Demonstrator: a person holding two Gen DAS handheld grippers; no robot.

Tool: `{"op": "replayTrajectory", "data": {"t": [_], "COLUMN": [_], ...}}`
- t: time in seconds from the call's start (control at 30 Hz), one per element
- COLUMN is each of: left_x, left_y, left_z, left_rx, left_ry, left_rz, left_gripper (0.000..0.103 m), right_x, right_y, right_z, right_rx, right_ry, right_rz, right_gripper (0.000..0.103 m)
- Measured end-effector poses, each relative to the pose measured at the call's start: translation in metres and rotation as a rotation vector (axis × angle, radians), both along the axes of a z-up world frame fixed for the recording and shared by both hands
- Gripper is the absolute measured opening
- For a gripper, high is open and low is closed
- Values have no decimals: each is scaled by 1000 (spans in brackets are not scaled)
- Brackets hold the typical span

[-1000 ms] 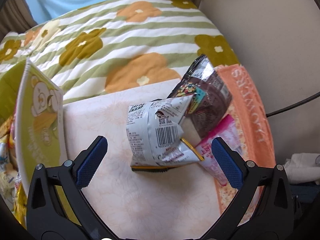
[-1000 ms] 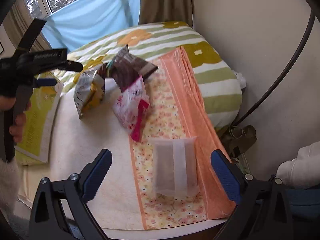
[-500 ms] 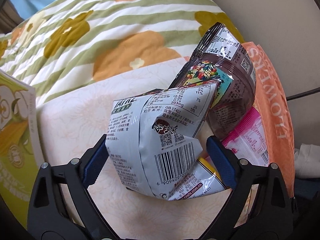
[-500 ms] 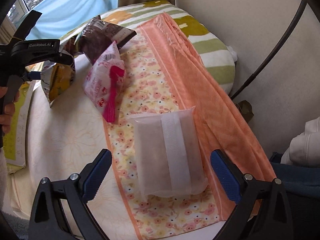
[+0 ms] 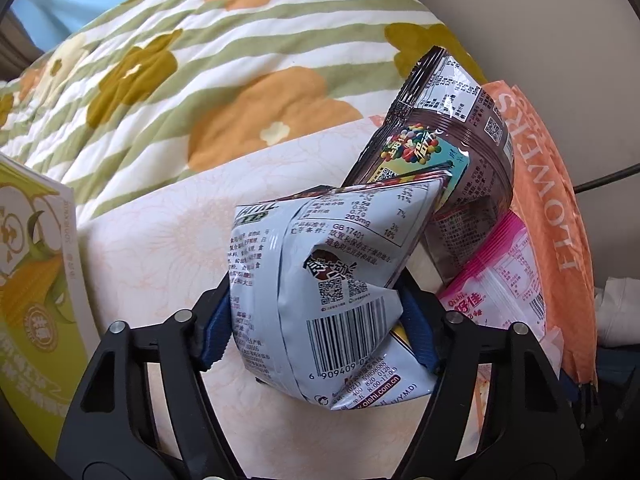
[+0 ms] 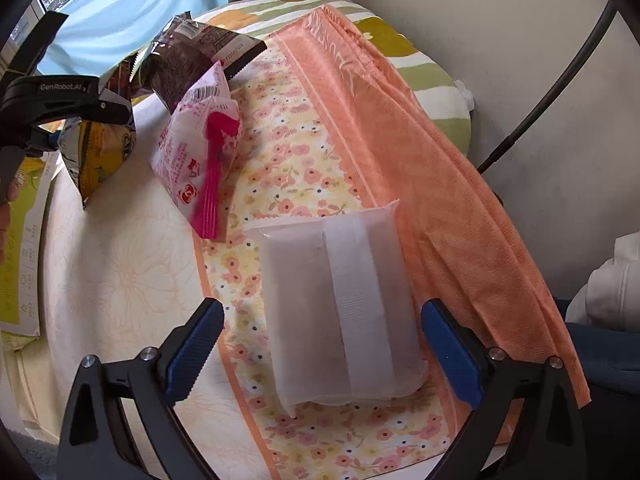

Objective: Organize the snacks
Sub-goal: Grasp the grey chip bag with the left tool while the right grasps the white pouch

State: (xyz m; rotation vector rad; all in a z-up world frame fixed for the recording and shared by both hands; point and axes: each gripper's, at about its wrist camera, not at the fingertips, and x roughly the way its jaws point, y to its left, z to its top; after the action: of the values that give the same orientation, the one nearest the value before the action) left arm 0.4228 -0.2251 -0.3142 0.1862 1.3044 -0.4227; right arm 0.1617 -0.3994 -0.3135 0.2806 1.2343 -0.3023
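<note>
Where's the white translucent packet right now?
In the right wrist view the white translucent packet lies flat on the floral cloth, between the open right tongs, just below the pink-and-white snack bag.

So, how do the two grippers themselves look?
The left gripper and the right gripper share one design: black plastic frames with triangular cut-outs, silver screws at the joints, and blue ribbed pads on the fingers. The right view shows white "GenRobot.AI" lettering on the left one's side.

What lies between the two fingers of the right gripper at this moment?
In the right wrist view, the frosted white packet lies flat on the flowered cloth between the open right gripper fingers; neither finger touches it.
</note>
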Motion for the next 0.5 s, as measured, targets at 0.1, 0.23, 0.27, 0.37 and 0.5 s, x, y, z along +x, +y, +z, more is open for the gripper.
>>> {"op": "replayTrajectory", "data": {"t": [0.1, 0.23, 0.27, 0.37, 0.5], "left_x": [-3, -10, -12, -17, -21], "left_y": [2, 9, 10, 14, 17], "left_z": [2, 1, 1, 1, 1], "left_rx": [5, 5, 4, 4, 3], "left_ry": [-8, -4, -4, -7, -9], "left_rz": [-1, 10, 12, 17, 27], "left_gripper": [67, 66, 66, 66, 66], "right_x": [0, 2, 3, 3, -2], "right_y": [0, -1, 0, 2, 3], "right_z": [-2, -5, -5, -8, -8], "right_rx": [-6, -11, -17, -40, -58], "right_ry": [6, 12, 15, 27, 30], "right_rz": [-8, -9, -6, 7, 22], "right_gripper": [94, 92, 90, 78, 61]}}
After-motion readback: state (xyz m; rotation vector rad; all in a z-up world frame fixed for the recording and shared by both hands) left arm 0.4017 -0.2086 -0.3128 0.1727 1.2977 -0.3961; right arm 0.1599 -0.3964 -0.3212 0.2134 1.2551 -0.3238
